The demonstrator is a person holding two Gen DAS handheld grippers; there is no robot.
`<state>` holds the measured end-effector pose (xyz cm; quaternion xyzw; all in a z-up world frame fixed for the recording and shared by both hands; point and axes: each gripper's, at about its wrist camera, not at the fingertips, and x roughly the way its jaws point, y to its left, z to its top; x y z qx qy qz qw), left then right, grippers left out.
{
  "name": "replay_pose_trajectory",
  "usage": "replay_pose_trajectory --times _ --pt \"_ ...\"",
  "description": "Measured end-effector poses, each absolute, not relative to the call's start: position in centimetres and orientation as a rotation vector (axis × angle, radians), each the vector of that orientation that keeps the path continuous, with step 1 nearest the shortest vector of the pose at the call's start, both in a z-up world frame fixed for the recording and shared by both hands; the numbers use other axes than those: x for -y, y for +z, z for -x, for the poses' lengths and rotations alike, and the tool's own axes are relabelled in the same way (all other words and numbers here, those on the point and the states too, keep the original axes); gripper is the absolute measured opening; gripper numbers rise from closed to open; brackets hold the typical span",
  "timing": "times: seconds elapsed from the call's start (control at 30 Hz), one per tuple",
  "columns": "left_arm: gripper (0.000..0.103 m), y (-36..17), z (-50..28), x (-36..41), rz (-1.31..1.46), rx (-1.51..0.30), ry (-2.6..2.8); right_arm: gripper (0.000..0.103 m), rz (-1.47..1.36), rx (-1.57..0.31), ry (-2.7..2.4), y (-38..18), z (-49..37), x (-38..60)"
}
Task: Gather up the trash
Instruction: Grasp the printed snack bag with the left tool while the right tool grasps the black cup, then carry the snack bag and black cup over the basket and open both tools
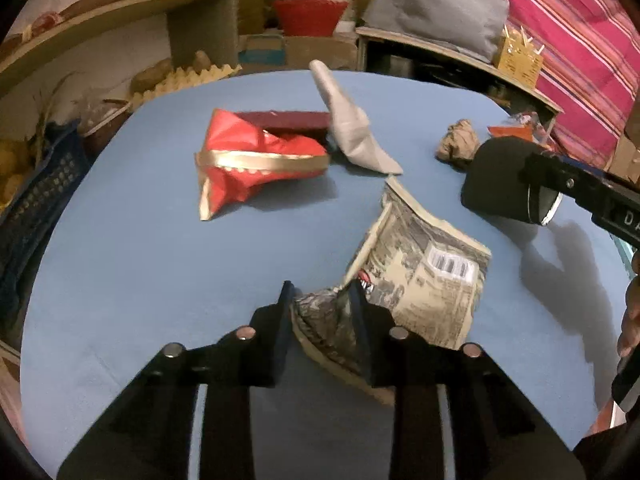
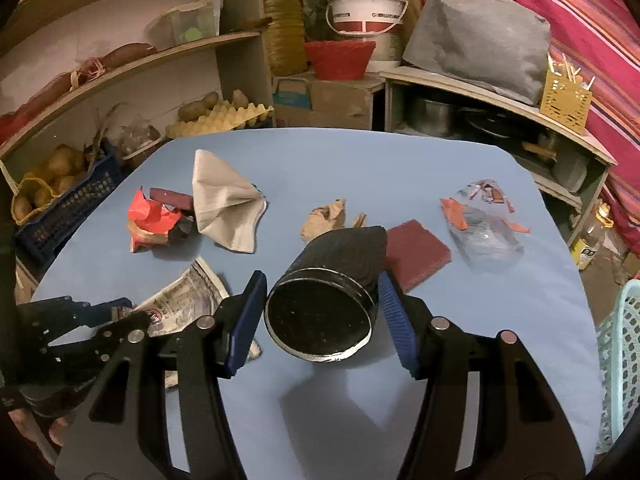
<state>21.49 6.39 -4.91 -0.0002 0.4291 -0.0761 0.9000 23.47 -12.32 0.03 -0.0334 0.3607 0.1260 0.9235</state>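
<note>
My left gripper (image 1: 322, 300) is shut on a crumpled printed newspaper bag (image 1: 420, 276), held just above the blue table (image 1: 140, 260). It also shows in the right wrist view (image 2: 180, 300). My right gripper (image 2: 320, 300) is shut on a black can (image 2: 328, 296), lifted above the table; the can shows in the left wrist view (image 1: 504, 180). A red and gold wrapper (image 1: 256, 164), a grey folded cloth (image 1: 352, 128), a crumpled brown paper ball (image 1: 458, 144) and a clear plastic wrapper (image 2: 480, 224) lie on the table.
A maroon sponge (image 2: 416, 252) lies by the can. A pale turquoise basket (image 2: 620, 360) stands at the right edge. Shelves with potatoes in a blue crate (image 2: 60, 200), an egg tray (image 2: 224, 116), a white bucket (image 2: 366, 4) and a red bowl (image 2: 340, 58) stand behind.
</note>
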Motion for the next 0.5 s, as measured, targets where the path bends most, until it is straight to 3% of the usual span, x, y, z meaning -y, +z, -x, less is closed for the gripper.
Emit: replay_pose_trajectory --times 0.5 --pt "0.021 0.7 -20.5 -4.5 0.031 -0.746 -0.118 0.056 0.033 -0.671 0.211 2.7 -21.0 17.8"
